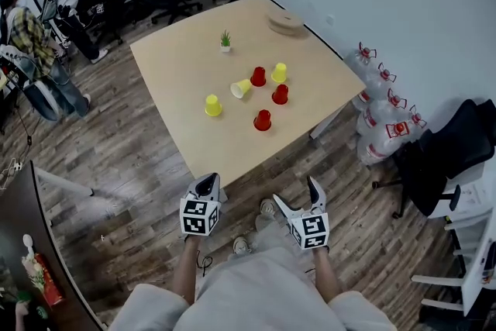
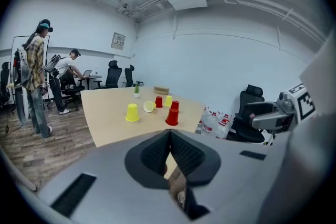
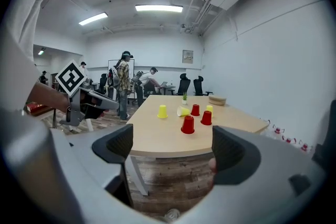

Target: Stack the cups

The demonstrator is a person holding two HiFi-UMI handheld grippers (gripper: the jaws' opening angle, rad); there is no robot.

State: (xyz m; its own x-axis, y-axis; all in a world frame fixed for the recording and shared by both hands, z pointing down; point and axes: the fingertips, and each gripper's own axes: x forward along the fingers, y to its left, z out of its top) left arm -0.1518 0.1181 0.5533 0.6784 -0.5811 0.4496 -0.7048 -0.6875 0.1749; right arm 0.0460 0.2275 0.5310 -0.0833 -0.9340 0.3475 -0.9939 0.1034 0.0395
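Three red cups and three yellow cups stand spread out upside down on the light wooden table (image 1: 178, 58), apart from each other. The nearest red cup (image 1: 263, 120) is toward the front edge, with another red cup (image 1: 280, 94) behind it. A third red cup (image 1: 258, 76) stands beside a yellow cup (image 1: 279, 73). One yellow cup (image 1: 241, 88) lies on its side, and another yellow cup (image 1: 213, 105) stands at the left. My left gripper (image 1: 207, 185) is shut and empty, off the table's front edge. My right gripper (image 1: 297, 198) is open and empty beside it.
A small potted plant (image 1: 225, 41) and a stack of wooden discs (image 1: 287, 21) sit at the table's far side. Water bottles (image 1: 384, 114) crowd the floor on the right by a black chair (image 1: 449, 155). Two people (image 1: 31, 50) are at the back left.
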